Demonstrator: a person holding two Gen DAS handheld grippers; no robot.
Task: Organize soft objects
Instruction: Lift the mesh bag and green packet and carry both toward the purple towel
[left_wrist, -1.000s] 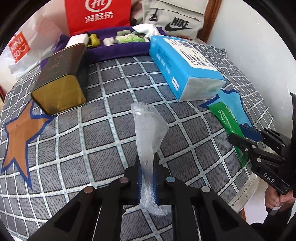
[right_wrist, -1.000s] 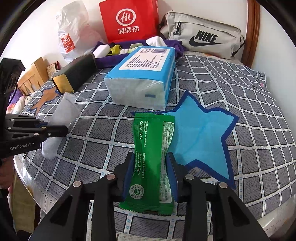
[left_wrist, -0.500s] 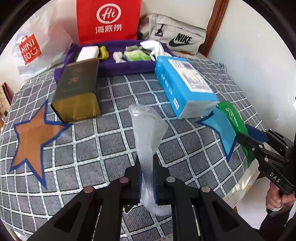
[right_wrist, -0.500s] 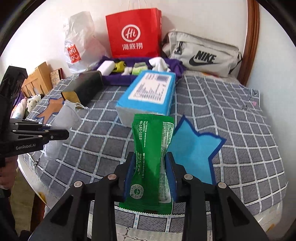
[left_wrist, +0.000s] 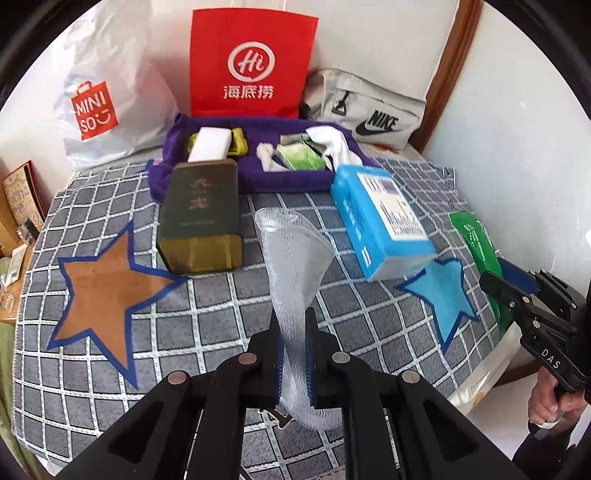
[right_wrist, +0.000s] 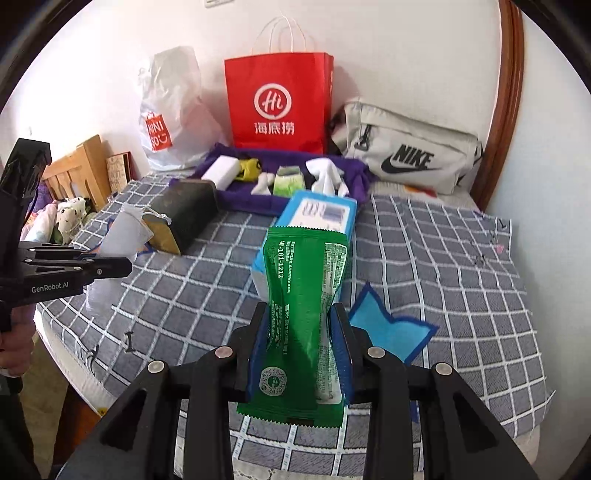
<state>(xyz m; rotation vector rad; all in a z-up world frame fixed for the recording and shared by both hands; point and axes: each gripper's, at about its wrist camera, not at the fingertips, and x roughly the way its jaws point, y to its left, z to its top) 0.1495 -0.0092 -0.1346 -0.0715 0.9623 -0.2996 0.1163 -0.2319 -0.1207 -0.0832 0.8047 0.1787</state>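
Note:
My left gripper (left_wrist: 293, 363) is shut on a clear foam net sleeve (left_wrist: 293, 258) and holds it upright above the checked bed cover (left_wrist: 207, 314). My right gripper (right_wrist: 301, 350) is shut on a green wet-wipe packet (right_wrist: 304, 291), lifted above the bed's front edge. The packet also shows in the left wrist view (left_wrist: 476, 240), and the sleeve in the right wrist view (right_wrist: 123, 232). A purple tray (left_wrist: 258, 177) at the back holds a white sponge (left_wrist: 208, 144), a green pack (left_wrist: 299, 157) and a white cloth (left_wrist: 332, 142).
A blue tissue pack (left_wrist: 380, 221) and a dark green tin box (left_wrist: 201, 218) lie in front of the tray. An orange star (left_wrist: 107, 291) and a blue star (left_wrist: 443, 291) mark the cover. A red bag (left_wrist: 251, 62), a Miniso bag (left_wrist: 107, 99) and a Nike pouch (left_wrist: 369, 110) line the wall.
Both grippers have risen and pulled back from the bed with their objects still held. The green packet has come up off the blue star.

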